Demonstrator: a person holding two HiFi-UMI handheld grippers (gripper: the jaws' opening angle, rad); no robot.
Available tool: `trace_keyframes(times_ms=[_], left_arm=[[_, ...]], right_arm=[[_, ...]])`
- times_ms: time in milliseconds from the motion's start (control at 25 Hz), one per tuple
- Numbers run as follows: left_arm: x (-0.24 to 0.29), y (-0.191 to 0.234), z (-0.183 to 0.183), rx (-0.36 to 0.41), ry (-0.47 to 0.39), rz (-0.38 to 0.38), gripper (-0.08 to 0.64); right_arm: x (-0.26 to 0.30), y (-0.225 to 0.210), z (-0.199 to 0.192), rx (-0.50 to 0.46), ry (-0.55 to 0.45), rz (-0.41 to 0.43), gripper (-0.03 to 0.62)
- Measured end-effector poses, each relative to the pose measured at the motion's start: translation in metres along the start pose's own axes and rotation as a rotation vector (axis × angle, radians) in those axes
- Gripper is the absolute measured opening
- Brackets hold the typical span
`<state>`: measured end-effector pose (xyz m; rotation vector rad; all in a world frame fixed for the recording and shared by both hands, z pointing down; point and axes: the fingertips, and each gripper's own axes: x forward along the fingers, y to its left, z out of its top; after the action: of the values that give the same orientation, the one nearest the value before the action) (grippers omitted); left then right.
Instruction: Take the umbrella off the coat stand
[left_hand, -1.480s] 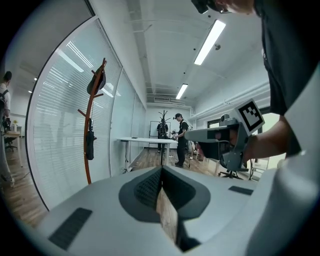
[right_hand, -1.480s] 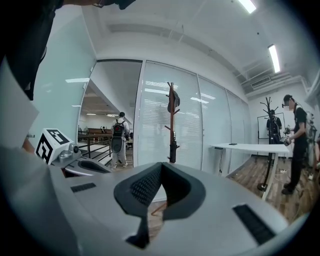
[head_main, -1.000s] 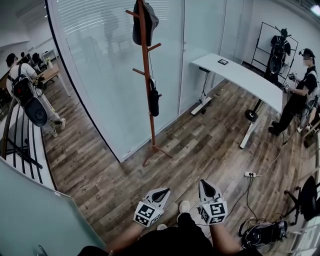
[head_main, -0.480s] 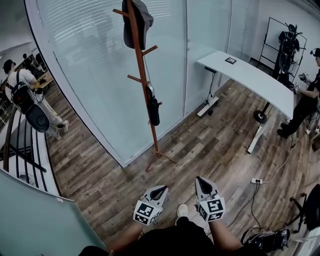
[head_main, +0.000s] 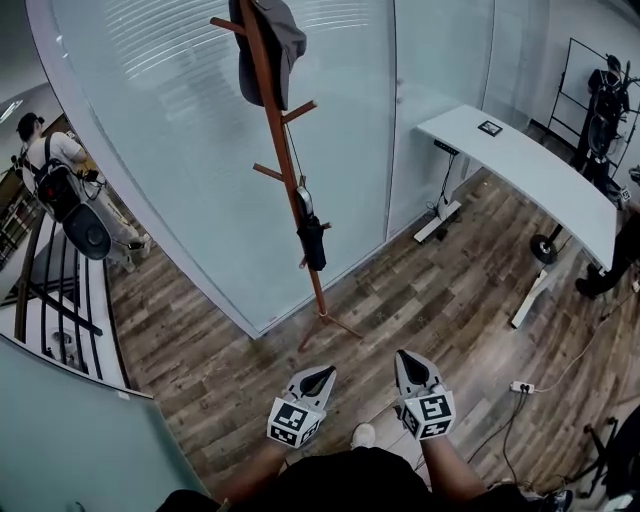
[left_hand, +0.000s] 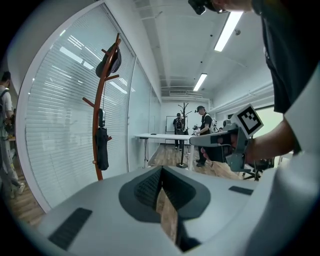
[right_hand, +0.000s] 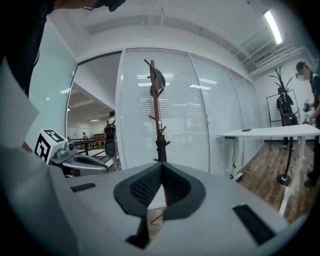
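Note:
A black folded umbrella hangs from a low peg of the red-brown wooden coat stand in front of the glass wall. It also shows in the left gripper view, umbrella, and in the right gripper view, umbrella. A dark cap sits at the top of the stand. My left gripper and right gripper are held side by side, low and well short of the stand. Both point toward it, each with its jaws shut and empty, the left gripper and the right gripper.
A curved glass wall with blinds runs behind the stand. A white desk stands to the right, with a power strip and cables on the wood floor. A person with a backpack walks beyond the glass at left.
The coat stand and umbrella have drawn closer and shifted slightly right in the head view as I move forward. Both grippers keep their shut pose in front of me.

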<state>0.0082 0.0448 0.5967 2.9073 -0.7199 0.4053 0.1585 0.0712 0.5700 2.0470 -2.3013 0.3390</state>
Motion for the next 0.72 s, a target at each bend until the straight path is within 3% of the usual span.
trace_keyframes(times_ms=[720], left_arm=[[0.05,0.054,0.007,-0.083,0.012,0.097,0.014]], right_arm=[[0.079,-0.003,0.01,-0.081,0.057,0.179,0.006]])
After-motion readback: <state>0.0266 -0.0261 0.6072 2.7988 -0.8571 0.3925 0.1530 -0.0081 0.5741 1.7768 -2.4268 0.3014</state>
